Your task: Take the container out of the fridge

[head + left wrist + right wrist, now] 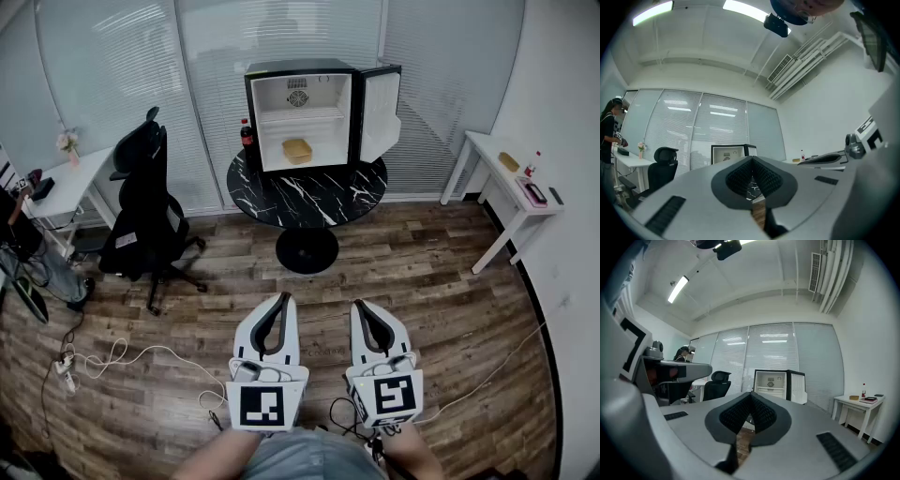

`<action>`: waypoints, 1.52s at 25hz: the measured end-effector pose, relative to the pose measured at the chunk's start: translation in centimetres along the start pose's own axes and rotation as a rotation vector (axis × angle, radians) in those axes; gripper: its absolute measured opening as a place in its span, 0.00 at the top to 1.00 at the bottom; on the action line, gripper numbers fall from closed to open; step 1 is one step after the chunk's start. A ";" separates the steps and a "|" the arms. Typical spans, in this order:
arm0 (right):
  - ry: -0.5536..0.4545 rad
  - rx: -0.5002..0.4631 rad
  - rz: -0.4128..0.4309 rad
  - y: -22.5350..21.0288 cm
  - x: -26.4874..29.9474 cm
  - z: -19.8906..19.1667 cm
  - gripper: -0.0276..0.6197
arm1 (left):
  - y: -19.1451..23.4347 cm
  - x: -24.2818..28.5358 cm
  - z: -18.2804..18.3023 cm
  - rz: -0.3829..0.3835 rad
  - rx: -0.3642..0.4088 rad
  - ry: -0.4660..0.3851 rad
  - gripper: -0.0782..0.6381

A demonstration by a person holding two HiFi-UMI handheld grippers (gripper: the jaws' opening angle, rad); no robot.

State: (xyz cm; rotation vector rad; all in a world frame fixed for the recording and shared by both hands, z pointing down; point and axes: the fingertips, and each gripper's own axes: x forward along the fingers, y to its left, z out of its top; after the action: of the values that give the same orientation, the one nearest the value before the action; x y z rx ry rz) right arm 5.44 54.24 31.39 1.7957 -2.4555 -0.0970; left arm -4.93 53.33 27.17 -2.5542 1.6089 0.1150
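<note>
A small black fridge (pixel 302 114) stands on a round black marble table (pixel 307 194), its door (pixel 380 111) swung open to the right. On its lower shelf lies a tan lidded container (pixel 297 150). Both grippers hang low in the head view, far from the fridge, over the wood floor. My left gripper (pixel 282 298) is shut with nothing between its pads. My right gripper (pixel 360 305) is shut and empty too. Over the closed tips of the left gripper (pixel 752 159) and the right gripper (pixel 750 393) the fridge (pixel 777 383) shows in the distance.
A black office chair (pixel 145 208) stands left of the table, beside a white desk (pixel 66 184). A cola bottle (pixel 247 134) stands on the table left of the fridge. A white side table (pixel 511 184) with small items is at the right wall. Cables (pixel 112 360) lie on the floor at left.
</note>
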 end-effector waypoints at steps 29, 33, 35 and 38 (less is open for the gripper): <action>0.089 0.042 -0.018 -5.0 15.2 -4.8 0.93 | 9.2 13.0 -7.0 0.053 -0.031 0.066 0.87; 0.085 0.034 -0.032 -5.6 21.1 -3.9 0.93 | 12.3 17.8 -7.1 0.024 -0.037 0.049 0.87; 0.074 0.020 -0.040 -5.8 23.4 -2.9 0.93 | 13.7 19.7 -6.7 0.014 -0.037 0.033 0.87; 0.050 -0.001 -0.058 -6.2 26.0 -1.4 0.93 | 15.5 22.2 -6.0 0.002 -0.033 0.005 0.87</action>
State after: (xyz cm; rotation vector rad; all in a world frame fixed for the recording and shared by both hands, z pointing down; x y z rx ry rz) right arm 3.66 27.58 33.17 1.8458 -2.3697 -0.0563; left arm -9.33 26.05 29.27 -2.5796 1.6250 0.1367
